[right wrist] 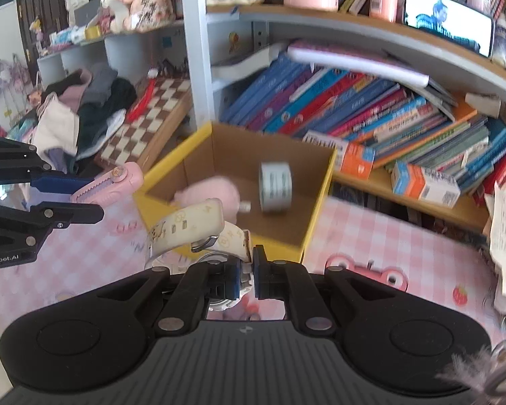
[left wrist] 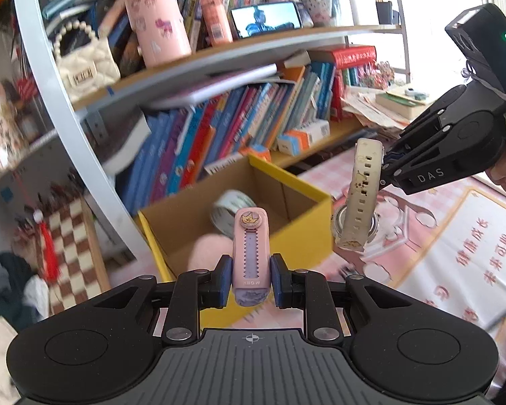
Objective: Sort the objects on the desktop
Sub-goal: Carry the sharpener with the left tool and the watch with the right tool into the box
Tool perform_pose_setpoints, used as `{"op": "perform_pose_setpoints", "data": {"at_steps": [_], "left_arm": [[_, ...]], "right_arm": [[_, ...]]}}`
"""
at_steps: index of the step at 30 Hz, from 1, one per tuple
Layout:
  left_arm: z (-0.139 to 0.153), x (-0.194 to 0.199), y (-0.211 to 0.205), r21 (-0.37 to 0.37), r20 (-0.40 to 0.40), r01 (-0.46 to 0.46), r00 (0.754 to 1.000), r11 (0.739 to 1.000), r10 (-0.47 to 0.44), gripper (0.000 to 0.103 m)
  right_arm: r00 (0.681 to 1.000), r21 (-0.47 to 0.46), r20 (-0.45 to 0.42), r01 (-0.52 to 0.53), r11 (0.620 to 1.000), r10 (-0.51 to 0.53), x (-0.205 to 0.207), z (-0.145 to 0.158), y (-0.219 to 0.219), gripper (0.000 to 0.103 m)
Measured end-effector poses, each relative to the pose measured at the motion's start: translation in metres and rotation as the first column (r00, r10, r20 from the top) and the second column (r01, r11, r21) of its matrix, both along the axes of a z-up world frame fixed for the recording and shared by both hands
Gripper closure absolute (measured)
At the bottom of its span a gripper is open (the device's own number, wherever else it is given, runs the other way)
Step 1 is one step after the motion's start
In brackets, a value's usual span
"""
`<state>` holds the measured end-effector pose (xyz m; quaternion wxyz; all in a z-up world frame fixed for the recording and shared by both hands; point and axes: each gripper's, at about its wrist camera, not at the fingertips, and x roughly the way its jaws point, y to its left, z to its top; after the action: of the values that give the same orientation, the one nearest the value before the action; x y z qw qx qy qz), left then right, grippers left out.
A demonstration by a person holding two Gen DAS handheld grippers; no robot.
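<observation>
My left gripper (left wrist: 251, 278) is shut on a pink utility knife (left wrist: 252, 249), held upright just in front of the yellow cardboard box (left wrist: 315, 236). My right gripper (right wrist: 246, 275) is shut on the strap of a cream-white wristwatch (right wrist: 189, 227), held above the table at the box's near edge. In the left wrist view the watch (left wrist: 359, 199) hangs from the right gripper (left wrist: 386, 168) to the right of the box. The knife (right wrist: 113, 184) and left gripper (right wrist: 84, 195) show at the left of the right wrist view. The box (right wrist: 317, 202) holds a tape roll (right wrist: 276, 185) and a pink fluffy item (right wrist: 216, 194).
A pink checked tablecloth (right wrist: 388, 236) covers the table. Behind the box a bookshelf (right wrist: 354, 111) holds leaning books and an orange-white small carton (right wrist: 425, 185). A checkerboard (right wrist: 145, 125) and a pile of clothes (right wrist: 84, 108) lie to the left. Stacked papers (left wrist: 381, 108) lie at the right.
</observation>
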<state>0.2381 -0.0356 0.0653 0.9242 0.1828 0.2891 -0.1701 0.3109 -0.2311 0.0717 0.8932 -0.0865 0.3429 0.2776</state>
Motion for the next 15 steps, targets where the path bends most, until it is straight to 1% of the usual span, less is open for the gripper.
{"op": "perform_pose_setpoints", "data": {"at_steps": [5, 9, 12, 15], "left_arm": [[0.013, 0.027, 0.004, -0.002, 0.017, -0.006, 1.000, 1.000, 0.006, 0.080], [0.018, 0.052, 0.009, -0.035, 0.010, -0.028, 1.000, 0.999, 0.028, 0.080], [0.016, 0.072, 0.009, -0.053, 0.000, -0.048, 0.999, 0.997, 0.048, 0.080], [0.010, 0.089, 0.008, -0.068, -0.015, -0.064, 0.998, 0.996, 0.063, 0.080]], "right_arm": [[1.000, 0.013, 0.029, -0.002, 1.000, 0.002, 0.025, 0.018, 0.012, 0.096], [0.999, 0.012, 0.041, -0.018, 1.000, 0.018, 0.043, 0.026, 0.026, 0.096], [0.999, 0.003, 0.043, -0.026, 1.000, 0.026, 0.058, 0.027, 0.035, 0.096], [0.999, -0.016, 0.036, -0.022, 1.000, 0.022, 0.078, 0.021, 0.044, 0.096]]}}
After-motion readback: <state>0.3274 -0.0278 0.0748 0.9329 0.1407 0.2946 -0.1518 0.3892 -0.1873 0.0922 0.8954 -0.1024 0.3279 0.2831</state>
